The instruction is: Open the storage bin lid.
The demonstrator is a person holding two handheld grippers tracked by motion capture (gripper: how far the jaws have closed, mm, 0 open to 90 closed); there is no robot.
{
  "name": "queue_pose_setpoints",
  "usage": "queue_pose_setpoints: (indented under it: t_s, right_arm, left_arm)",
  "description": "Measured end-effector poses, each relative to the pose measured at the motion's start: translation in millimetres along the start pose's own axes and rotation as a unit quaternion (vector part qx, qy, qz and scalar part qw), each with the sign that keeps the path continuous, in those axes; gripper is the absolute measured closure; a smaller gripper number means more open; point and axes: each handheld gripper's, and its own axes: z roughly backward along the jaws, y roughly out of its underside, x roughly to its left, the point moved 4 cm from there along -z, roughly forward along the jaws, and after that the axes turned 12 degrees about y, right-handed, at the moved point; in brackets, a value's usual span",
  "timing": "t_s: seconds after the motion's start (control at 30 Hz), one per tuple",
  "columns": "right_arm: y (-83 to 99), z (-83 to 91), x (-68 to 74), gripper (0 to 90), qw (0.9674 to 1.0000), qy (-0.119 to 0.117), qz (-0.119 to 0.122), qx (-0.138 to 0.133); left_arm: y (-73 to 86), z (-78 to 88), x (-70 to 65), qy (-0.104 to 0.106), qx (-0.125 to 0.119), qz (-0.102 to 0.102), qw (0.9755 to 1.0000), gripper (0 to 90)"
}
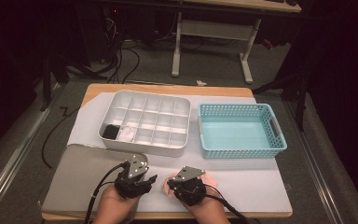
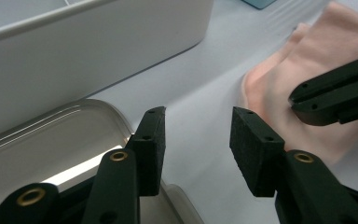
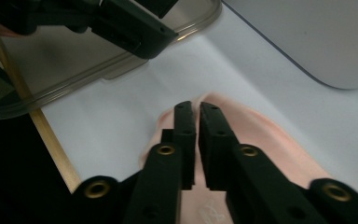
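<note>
White covering lies over the wooden table [image 1: 168, 88], and near its front edge rests the pink cloth [image 3: 261, 140], just beside the clear lid [image 1: 88, 177]. The right gripper [image 3: 196, 108] has its jaws almost together over the cloth; whether a fold is pinched between them I cannot tell. The left gripper [image 2: 198, 122] is spread and empty, hovering close by. For a good grasp, I think the pads should catch a raised edge, not flat cloth. The divided white box [image 1: 144, 121] and the blue basket [image 1: 242, 130] stand well behind, leaving free room.

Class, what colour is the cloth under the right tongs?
Pale pink cloth, clearest in the right gripper view.
</note>
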Motion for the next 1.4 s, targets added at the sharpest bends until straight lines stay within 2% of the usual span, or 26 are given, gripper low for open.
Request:
queue_pose_setpoints:
  t_s: [0.07,0.2,0.33,0.43,0.5,0.63,0.7,0.8,0.9,0.97,1.2,1.4]
  right_arm:
    - [-0.1,4.4,-7.0,78.7,0.9999,0.008,-0.009,-0.003]
    - [5.0,22.3,-31.7,77.4,0.9988,0.032,-0.033,-0.014]
    - [21.8,41.4,-67.0,79.3,0.9946,0.079,-0.065,-0.018]
    - [39.2,48.0,-86.9,79.9,0.9910,0.096,-0.093,-0.011]
    - [48.3,51.4,-93.4,79.9,0.9893,0.099,-0.107,-0.010]
    - [57.6,56.8,-93.7,75.5,0.9875,0.090,-0.128,-0.013]
    - [55.9,54.1,-89.6,74.1,0.9891,0.084,-0.120,-0.012]
    - [55.0,46.6,-83.4,71.1,0.9909,0.072,-0.113,-0.006]
    - [55.0,38.4,-77.1,63.7,0.9918,0.049,-0.118,0.004]
    - [54.3,33.4,-73.5,60.2,0.9926,0.048,-0.111,0.009]
    - [56.3,18.7,-63.9,59.3,0.9935,0.034,-0.107,0.019]
    - [50.8,30.8,-61.2,60.9,0.9933,0.039,-0.109,-0.003]
  left_arm:
    - [-0.6,-1.1,-0.5,0.001,-0.001,0.000,1.0000,55.8]
    - [-3.0,-6.6,-4.7,0.007,0.000,-0.003,1.0000,55.8]
    - [-6.4,-12.3,-12.2,0.016,0.000,-0.010,0.9998,55.9]
    - [-8.8,-15.7,-17.9,0.026,-0.001,-0.013,0.9996,56.0]
    - [-10.1,-17.4,-21.5,0.033,0.000,-0.016,0.9993,56.0]
    - [-11.5,-24.1,-28.0,0.045,0.008,-0.019,0.9988,56.0]
    - [-10.9,-28.3,-30.7,0.048,0.017,-0.026,0.9984,57.2]
    - [-6.9,-34.5,-31.2,0.044,0.037,-0.031,0.9978,67.6]
    - [-5.6,-35.6,-31.7,0.043,0.041,-0.034,0.9976,78.3]
    - [-4.9,-36.0,-30.4,0.038,0.044,-0.037,0.9976,82.9]
    - [-3.9,-34.4,-28.1,0.036,0.045,-0.040,0.9975,85.3]
    - [-3.8,-34.1,-28.3,0.036,0.044,-0.041,0.9976,84.9]
